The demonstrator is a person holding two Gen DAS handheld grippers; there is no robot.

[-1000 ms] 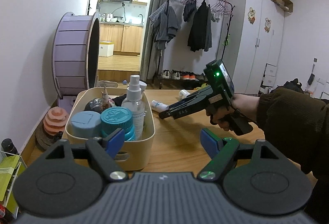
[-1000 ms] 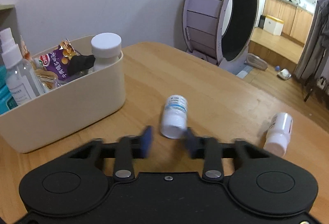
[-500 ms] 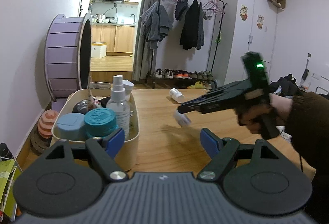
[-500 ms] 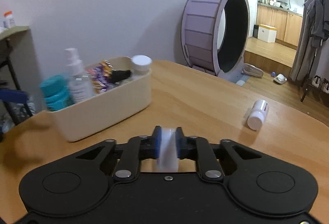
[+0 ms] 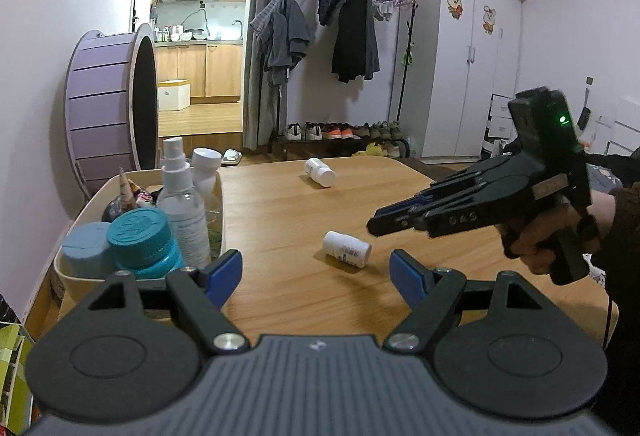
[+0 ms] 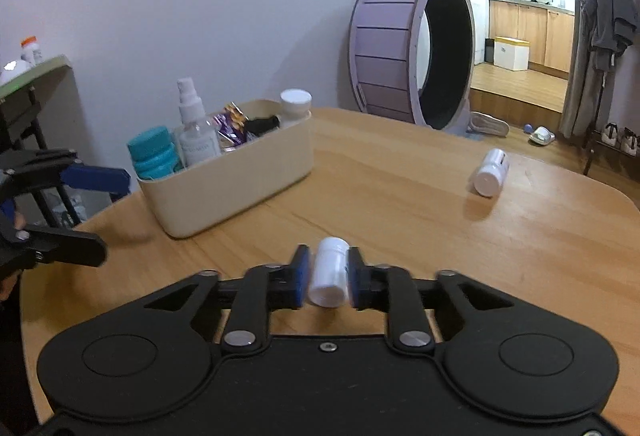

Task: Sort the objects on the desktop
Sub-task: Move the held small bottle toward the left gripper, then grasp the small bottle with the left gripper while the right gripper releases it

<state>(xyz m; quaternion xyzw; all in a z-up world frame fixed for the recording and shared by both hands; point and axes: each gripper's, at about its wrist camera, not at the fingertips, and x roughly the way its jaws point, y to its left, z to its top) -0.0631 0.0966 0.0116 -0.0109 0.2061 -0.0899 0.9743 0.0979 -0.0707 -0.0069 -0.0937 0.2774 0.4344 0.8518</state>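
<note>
A small white pill bottle (image 5: pixel 347 254) lies on its side on the wooden table (image 5: pixel 288 220), just below the tips of my right gripper (image 5: pixel 372 226). In the right wrist view the bottle (image 6: pixel 329 274) shows between the blurred blue pads (image 6: pixel 301 276), which stand about a bottle's width apart, so the grip looks released. My left gripper (image 5: pixel 316 276) hovers open and empty above the near table edge; it also shows at far left (image 6: pixel 92 212). The cream storage box (image 5: pixel 222 204) (image 6: pixel 240 180) holds a spray bottle, teal-capped jars and snack packets. A second white bottle (image 5: pixel 320 172) (image 6: pixel 490 174) lies farther back.
A purple wheel (image 6: pixel 400 48) stands on the floor beyond the table. A clothes rack (image 5: pixel 348 36) and a white wardrobe (image 5: pixel 460 56) are across the room. A green side table (image 6: pixel 36 76) stands at the left. Bare wood (image 6: pixel 400 204) lies between the box and the far bottle.
The right gripper closed on the bottle, lifted it and drew back toward the near side. Now the bottle rests on the table under its tips. The left gripper stayed open.
</note>
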